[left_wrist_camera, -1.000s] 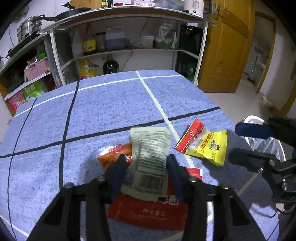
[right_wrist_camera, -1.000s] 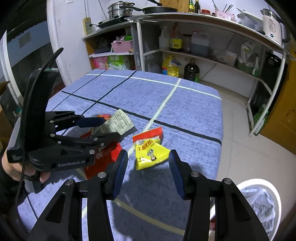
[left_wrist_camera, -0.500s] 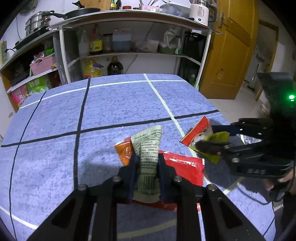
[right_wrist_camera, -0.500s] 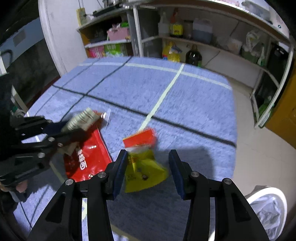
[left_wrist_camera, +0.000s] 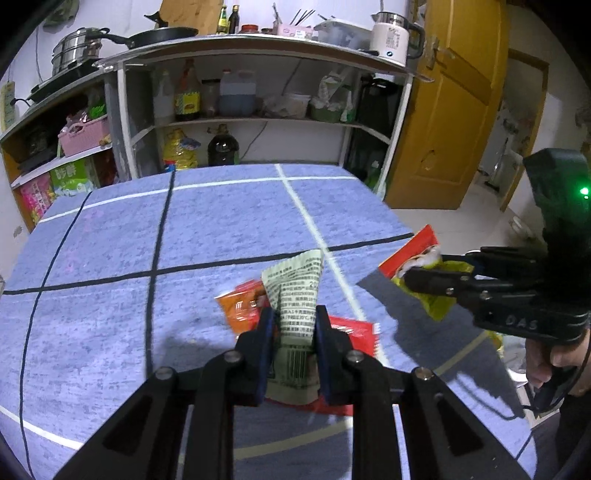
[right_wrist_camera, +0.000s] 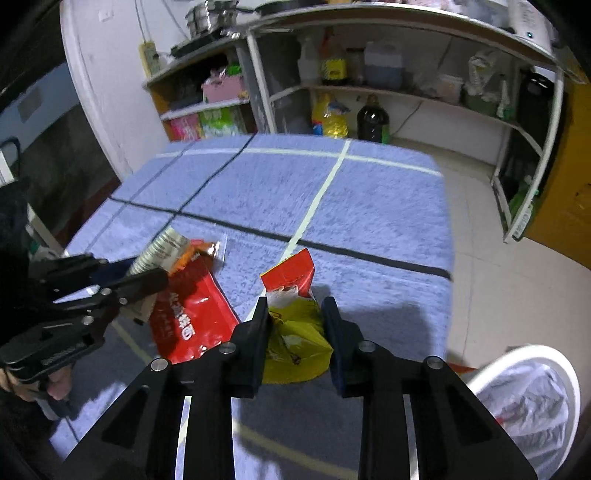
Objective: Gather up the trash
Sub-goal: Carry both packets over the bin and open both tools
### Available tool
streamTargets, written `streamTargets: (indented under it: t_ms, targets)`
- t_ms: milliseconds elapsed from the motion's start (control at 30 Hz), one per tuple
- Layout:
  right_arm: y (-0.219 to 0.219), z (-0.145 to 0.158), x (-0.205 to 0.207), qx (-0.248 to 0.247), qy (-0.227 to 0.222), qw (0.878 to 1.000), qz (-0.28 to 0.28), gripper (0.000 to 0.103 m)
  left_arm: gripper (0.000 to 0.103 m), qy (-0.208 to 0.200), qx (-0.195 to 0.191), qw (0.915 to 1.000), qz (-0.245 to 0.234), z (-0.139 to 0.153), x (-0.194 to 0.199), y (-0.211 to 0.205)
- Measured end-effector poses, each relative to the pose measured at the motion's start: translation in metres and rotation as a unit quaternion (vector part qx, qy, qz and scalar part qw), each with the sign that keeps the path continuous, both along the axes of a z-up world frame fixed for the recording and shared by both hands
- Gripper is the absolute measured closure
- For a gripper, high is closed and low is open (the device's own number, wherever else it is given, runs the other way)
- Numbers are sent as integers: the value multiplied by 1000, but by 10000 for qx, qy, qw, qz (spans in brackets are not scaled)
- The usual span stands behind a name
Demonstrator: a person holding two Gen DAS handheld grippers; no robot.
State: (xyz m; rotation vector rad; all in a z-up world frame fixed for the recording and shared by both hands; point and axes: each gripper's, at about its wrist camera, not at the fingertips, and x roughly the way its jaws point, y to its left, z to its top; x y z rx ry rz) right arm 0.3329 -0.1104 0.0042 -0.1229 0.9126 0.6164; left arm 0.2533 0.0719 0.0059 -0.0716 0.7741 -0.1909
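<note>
Wrappers are being picked off the worktop (left_wrist_camera: 221, 229), none binned yet. Green packet (left_wrist_camera: 295, 295) is being held pinched in the left gripper (left_wrist_camera: 293, 332), jaws narrow. Yellow packet (right_wrist_camera: 295, 332) is being closed on by the right gripper (right_wrist_camera: 295, 325), already between its jaws. Red pouch (right_wrist_camera: 192, 317) and orange wrapper (left_wrist_camera: 240, 306) are being left lying. Bin (right_wrist_camera: 532, 391) is standing beside the worktop.

Blue tablecloth (left_wrist_camera: 229, 221) with black and white grid lines. Behind it, white shelving (left_wrist_camera: 258, 122) holding oil bottles (left_wrist_camera: 223, 149), jugs, bags; pink basket (left_wrist_camera: 83, 134) at left. On top: kettle (left_wrist_camera: 393, 38), frying pan (left_wrist_camera: 162, 35), steel pot (left_wrist_camera: 72, 51). Yellow door (left_wrist_camera: 454, 122) at right.
</note>
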Motion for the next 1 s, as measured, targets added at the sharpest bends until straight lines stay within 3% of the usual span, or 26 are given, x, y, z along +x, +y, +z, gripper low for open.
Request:
streamTargets:
  t_ms: [233, 467, 733, 1000]
  targets:
    - [-60, 23, -22, 88, -257, 9982, -533, 75, 81, -164, -173, 9989, -398, 14, 0, -46]
    - [-143, 34, -54, 64, -547, 9879, -1447, 74, 81, -271, -324, 9952, -887, 24, -4, -115]
    - [-207, 30, -87, 146, -502, 9790, -1972, 74, 81, -143, -619, 9887, -1359, 20, -13, -192]
    - [-244, 8, -98, 52, -375, 9750, -2192, 74, 77, 87, -595, 9855, -1589, 2, -13, -240]
